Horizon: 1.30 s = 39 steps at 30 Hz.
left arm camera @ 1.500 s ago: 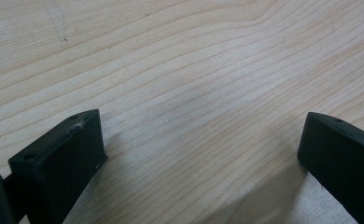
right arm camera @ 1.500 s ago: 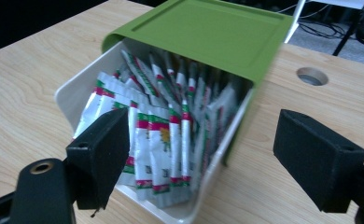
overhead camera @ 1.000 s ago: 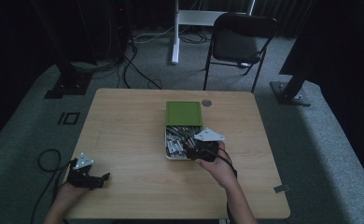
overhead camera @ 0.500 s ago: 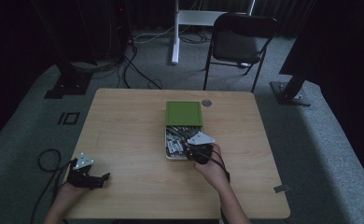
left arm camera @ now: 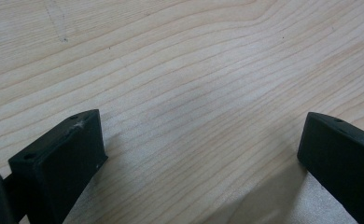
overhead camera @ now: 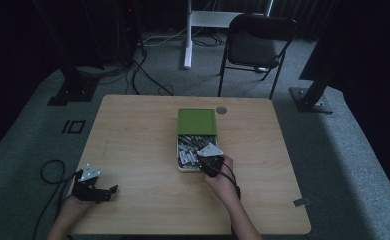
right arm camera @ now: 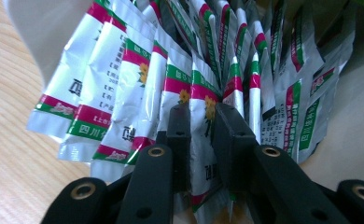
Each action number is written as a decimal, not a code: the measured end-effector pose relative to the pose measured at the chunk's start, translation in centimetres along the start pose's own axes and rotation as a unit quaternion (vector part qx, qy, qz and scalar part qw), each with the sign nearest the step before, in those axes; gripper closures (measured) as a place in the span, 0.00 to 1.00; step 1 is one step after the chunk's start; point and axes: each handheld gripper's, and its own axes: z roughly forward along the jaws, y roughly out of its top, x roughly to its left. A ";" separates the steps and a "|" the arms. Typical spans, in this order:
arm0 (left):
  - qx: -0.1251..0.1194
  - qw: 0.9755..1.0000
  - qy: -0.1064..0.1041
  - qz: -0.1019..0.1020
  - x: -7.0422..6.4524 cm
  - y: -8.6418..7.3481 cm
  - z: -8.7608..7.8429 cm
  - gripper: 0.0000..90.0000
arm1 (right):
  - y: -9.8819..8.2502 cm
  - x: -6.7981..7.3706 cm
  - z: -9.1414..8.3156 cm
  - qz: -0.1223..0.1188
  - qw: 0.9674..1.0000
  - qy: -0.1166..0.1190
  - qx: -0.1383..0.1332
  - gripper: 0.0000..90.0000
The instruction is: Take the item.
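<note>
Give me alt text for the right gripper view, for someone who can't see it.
The right gripper pinches one silver sachet with red and green bands between its two black jaws. More matching sachets stand fanned in a row around it, with the wooden table at left.

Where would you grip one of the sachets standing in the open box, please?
Grip the sachet by its flat upper edge, coming from above over the box's near end. The sachets stand packed on edge, so only the tops are free; the right gripper already pinches one so.
</note>
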 end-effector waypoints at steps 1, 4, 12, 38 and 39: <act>0.000 1.000 0.000 0.000 0.0 0.0 0.0 0.02 | 0.0 0.1 0.1 -0.001 1.000 -0.004 0.002 0.86; 0.000 1.000 0.000 0.000 0.0 0.0 0.0 0.02 | 0.1 0.1 0.2 0.005 1.000 -0.007 0.005 0.88; 0.000 1.000 0.000 0.000 0.0 0.0 0.0 0.02 | 0.3 -0.5 -0.4 0.026 1.000 0.000 0.011 0.98; -0.001 1.000 0.000 0.000 0.0 0.0 0.0 0.02 | 3.9 -3.3 -6.9 0.092 0.989 0.059 -0.099 0.99; -0.001 1.000 0.000 -0.001 0.0 0.0 0.0 0.02 | 4.0 -3.6 -7.2 0.095 0.988 0.058 -0.105 0.99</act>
